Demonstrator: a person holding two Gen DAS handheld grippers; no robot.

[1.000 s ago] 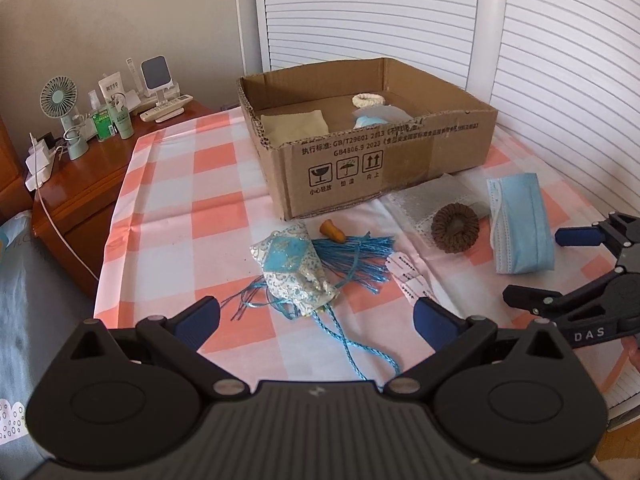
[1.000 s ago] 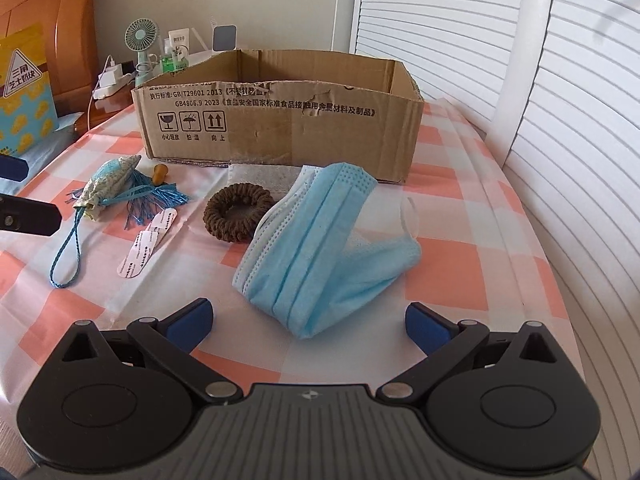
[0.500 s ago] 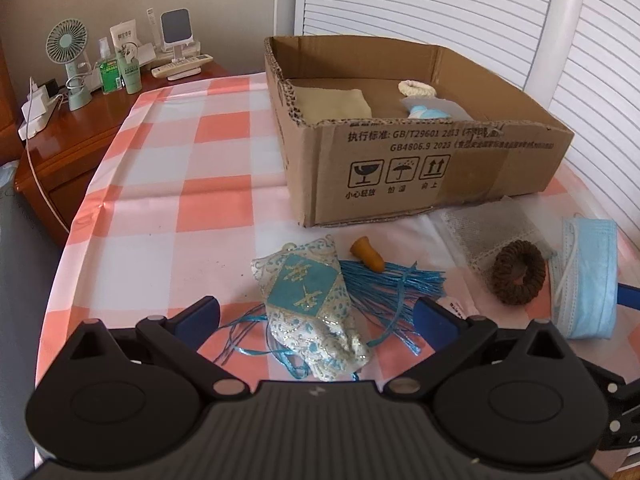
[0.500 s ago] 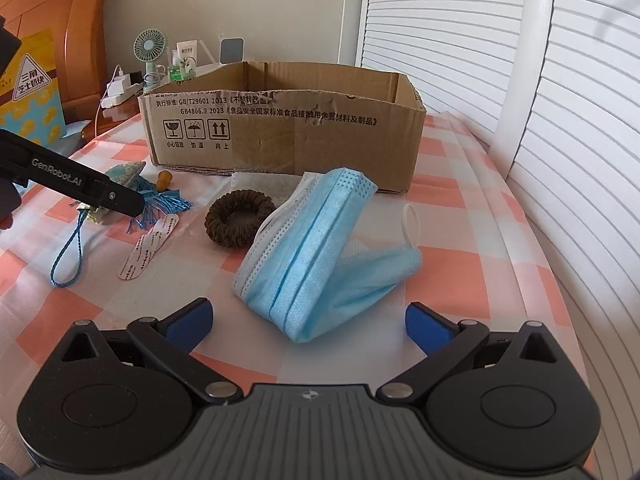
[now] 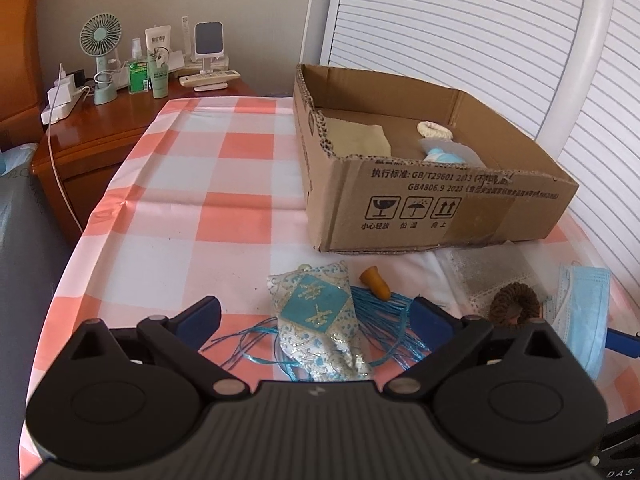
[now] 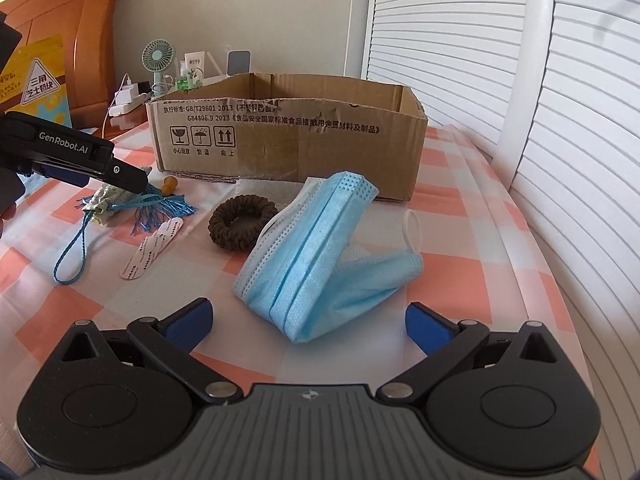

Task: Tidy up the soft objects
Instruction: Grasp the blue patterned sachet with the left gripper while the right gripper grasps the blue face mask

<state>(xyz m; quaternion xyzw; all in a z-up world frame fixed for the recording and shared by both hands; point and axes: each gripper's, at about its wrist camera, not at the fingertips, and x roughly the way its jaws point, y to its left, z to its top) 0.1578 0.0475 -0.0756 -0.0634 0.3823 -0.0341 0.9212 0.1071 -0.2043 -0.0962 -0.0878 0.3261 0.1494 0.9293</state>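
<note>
A table w/ pink-and-white checked cloth (image 5: 248, 184) is seen beside white louvred doors (image 6: 460, 40); a wooden nightstand (image 5: 100, 136) w/ a small fan (image 5: 100, 60) is set behind. A cardboard box (image 5: 432, 200) is placed on the cloth. The left gripper (image 5: 316, 316) is held wide open, w/ the embroidered pouch (image 5: 320, 324) lying between its fingers. The right gripper (image 6: 308, 320) is also spread wide, w/ the blue face mask (image 6: 320, 256) just ahead, btwn the tips. A brown scrunchie (image 6: 242, 222) is seen left of the mask.
</note>
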